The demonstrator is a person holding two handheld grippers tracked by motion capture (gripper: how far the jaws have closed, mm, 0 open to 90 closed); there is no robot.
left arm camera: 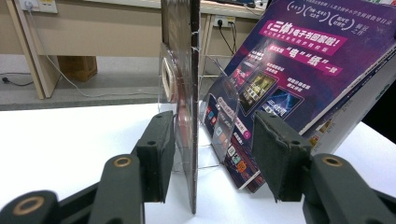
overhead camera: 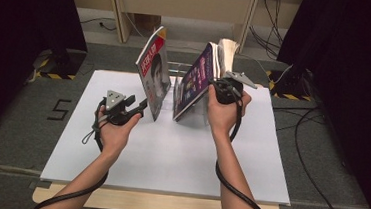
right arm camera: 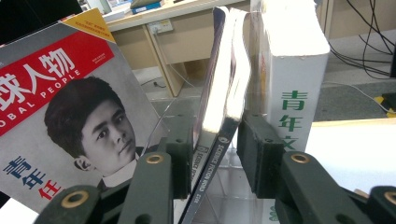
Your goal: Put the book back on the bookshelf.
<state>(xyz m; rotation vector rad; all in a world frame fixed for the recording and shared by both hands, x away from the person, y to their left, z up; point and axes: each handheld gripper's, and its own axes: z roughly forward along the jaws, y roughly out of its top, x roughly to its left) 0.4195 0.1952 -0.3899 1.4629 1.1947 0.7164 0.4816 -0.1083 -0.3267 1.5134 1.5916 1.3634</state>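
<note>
- High view: a white, matt tabletop (overhead camera: 120, 144) carries a clear acrylic rack (overhead camera: 180, 91) with two glossy magazines leaning in it. A red-covered magazine (overhead camera: 153, 77) stands steeply at the left; a purple-covered magazine (overhead camera: 195, 82) is tilted at the right, with a thick white book (overhead camera: 226, 52) behind it. The left gripper (overhead camera: 140, 106) is held at the red magazine's lower edge; the right gripper (overhead camera: 214, 85) is set at the purple magazine's edge.
- Left gripper view: the red-covered magazine (left arm camera: 191, 116) is seen edge-on as a thin dark slab between the matt black jaws. The left pad is close against it, the right pad stands well apart, so the jaws are open. The purple cover (left arm camera: 289, 65) and a clear divider (left arm camera: 224, 112) are seen behind.
- Right gripper view: the purple magazine's shiny, curved spine (right arm camera: 219, 116) sits between half-open jaws; the left pad touches it, the right pad stands just clear. The white book (right arm camera: 289, 70) is right beside it, the portrait cover (right arm camera: 70, 116) at the left.
</note>
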